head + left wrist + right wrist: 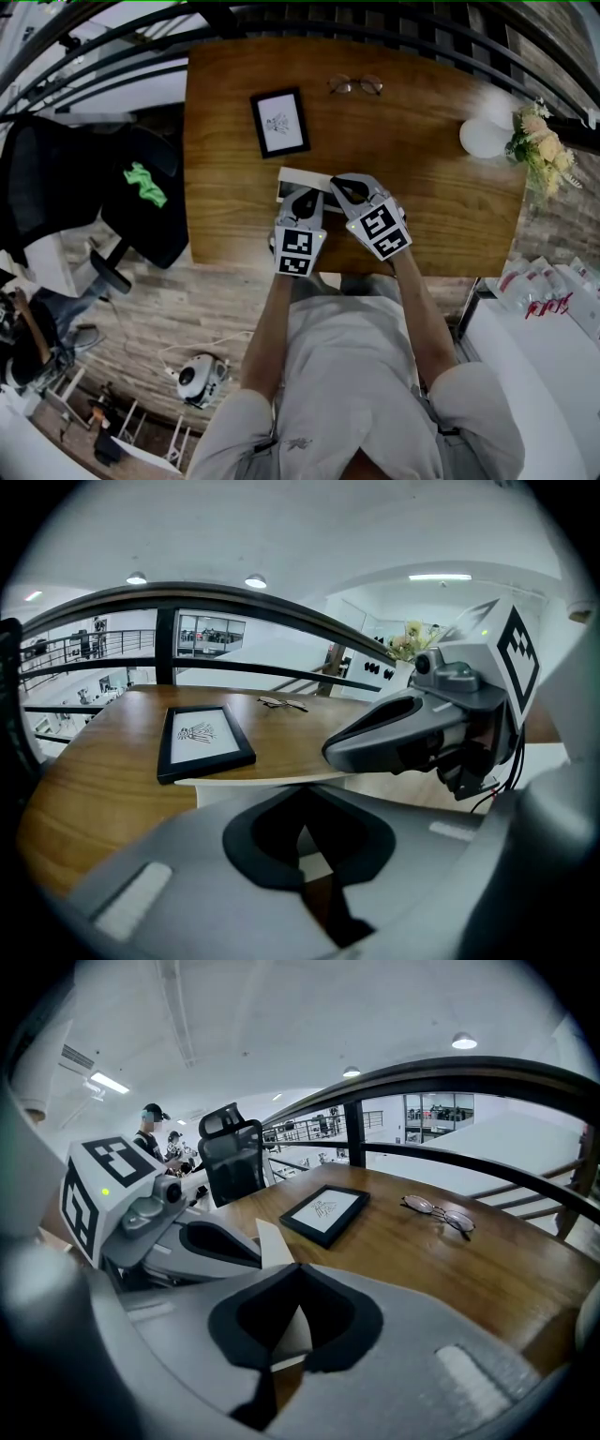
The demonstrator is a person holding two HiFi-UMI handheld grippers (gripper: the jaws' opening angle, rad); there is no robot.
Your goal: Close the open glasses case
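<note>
**Head view, with both gripper views.** The person's two forearms reach forward from the torso with bent elbows and converge at the near edge of the wooden tabletop (225, 206). The white glasses case (295, 176) lies there, lid (270, 1241) still raised.

- **Left gripper** (302, 199): held level with its marker cube facing up. Its tongs are drawn together, with the tips against the case's near side just under the lid's edge.
- **Right gripper** (345, 185): just beside the left one and turned inward toward it. Its tongs are closed on the thin white lid, which rises beyond their tips and also shows through the opening behind them.

The two grippers are nearly touching over the case. Farther back on the tabletop a black picture frame (279, 122) lies flat. A pair of eyeglasses (355, 85) rests near the far edge, well apart from the case, and flowers (539, 141) stand at the right end.
</note>
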